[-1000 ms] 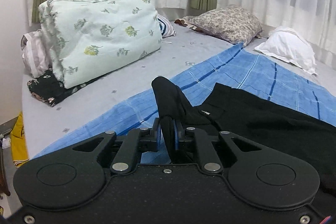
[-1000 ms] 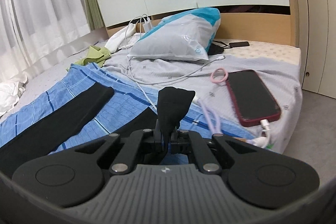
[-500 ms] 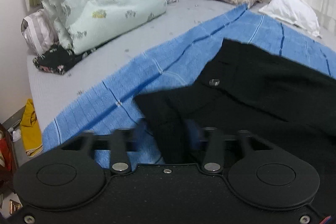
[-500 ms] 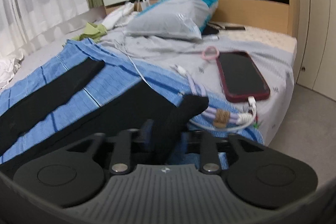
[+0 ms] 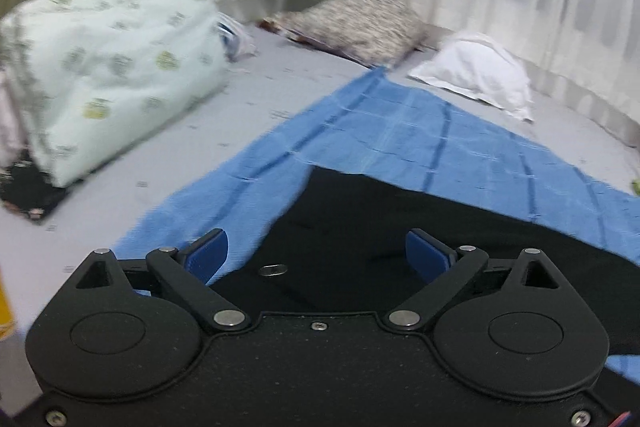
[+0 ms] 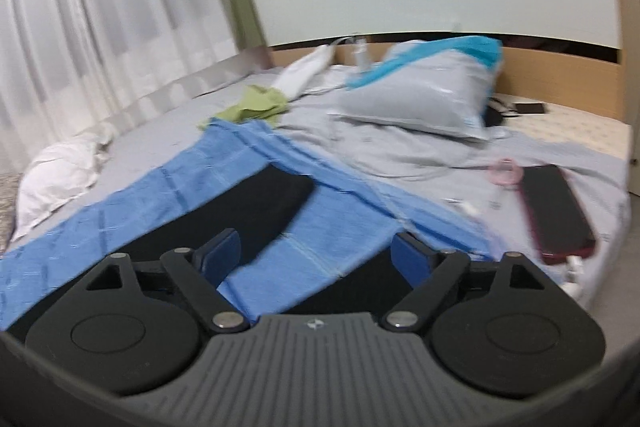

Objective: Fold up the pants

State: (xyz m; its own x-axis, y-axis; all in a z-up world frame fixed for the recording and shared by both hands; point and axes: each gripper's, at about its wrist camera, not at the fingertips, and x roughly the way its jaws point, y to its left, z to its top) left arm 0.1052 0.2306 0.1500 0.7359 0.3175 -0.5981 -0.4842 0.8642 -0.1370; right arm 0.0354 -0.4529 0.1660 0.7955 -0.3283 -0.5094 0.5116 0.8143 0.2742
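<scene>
- Your left gripper (image 5: 316, 253) has a matte black, finely speckled body with two round black discs set side by side.
- Black link arms run forward from silver pivot pins to fingers (image 5: 208, 255) faced with blue pads.
- A small silver screw sits at the centre of its front edge, with more screws at the lower corners.
- Your right gripper (image 6: 316, 253) has the same black discs, links and blue-padded fingers (image 6: 412, 259).
- Its body is ribbed grey, with a small pale logo at the centre.
</scene>
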